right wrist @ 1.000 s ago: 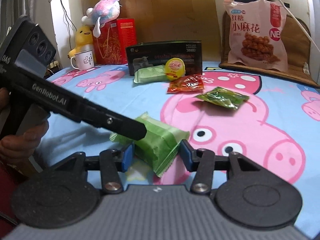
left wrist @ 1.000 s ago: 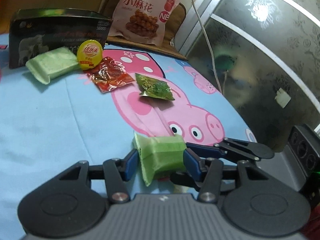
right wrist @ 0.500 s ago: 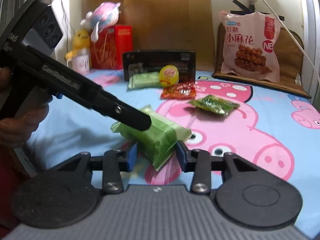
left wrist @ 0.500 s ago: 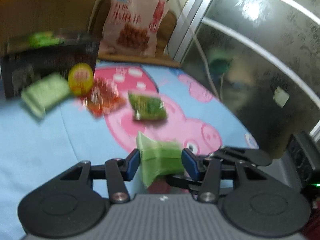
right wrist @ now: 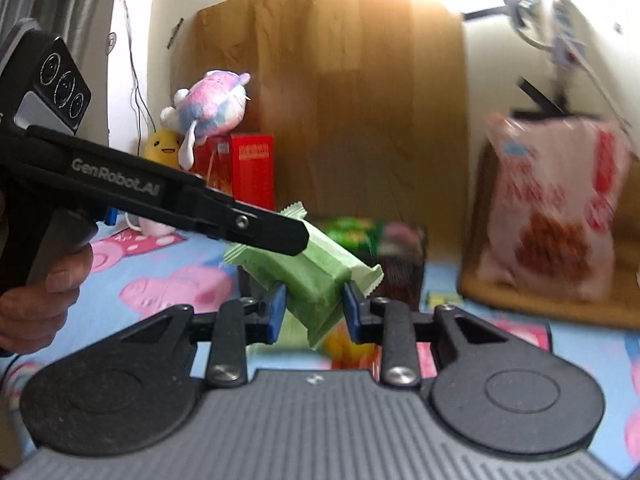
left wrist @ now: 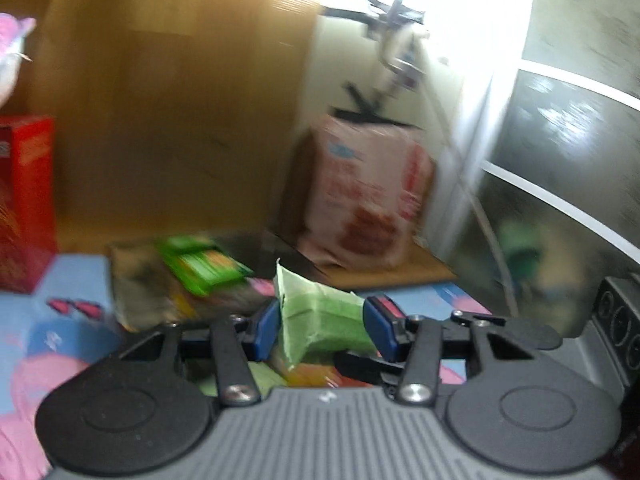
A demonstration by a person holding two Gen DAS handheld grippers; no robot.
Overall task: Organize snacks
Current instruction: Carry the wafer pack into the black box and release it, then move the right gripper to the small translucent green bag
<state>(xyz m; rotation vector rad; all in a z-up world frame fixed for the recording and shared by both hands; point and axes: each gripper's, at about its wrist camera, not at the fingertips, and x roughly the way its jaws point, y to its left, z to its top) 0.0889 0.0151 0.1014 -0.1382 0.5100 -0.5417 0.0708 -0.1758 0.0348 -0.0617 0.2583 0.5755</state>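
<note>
Both tools share one load: the left hand-held gripper [left wrist: 323,330] pinches one end of the green snack packet [right wrist: 316,276], held up in the air above the cartoon sheet [right wrist: 160,284]. The right hand-held gripper [right wrist: 314,315] clamps its middle. It looks light, soft and crinkly, best squeezed gently across its padded body.

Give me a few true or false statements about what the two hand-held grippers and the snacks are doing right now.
1. Both hand-held grippers hold the same green snack pack. True.
2. The green snack pack is lying flat on the tablecloth. False: it is lifted above it between the left hand-held gripper and the right hand-held gripper.
3. A plush toy sits on the red box. True.
4. The big pink snack bag lies flat. False: it stands upright at the back.
</note>
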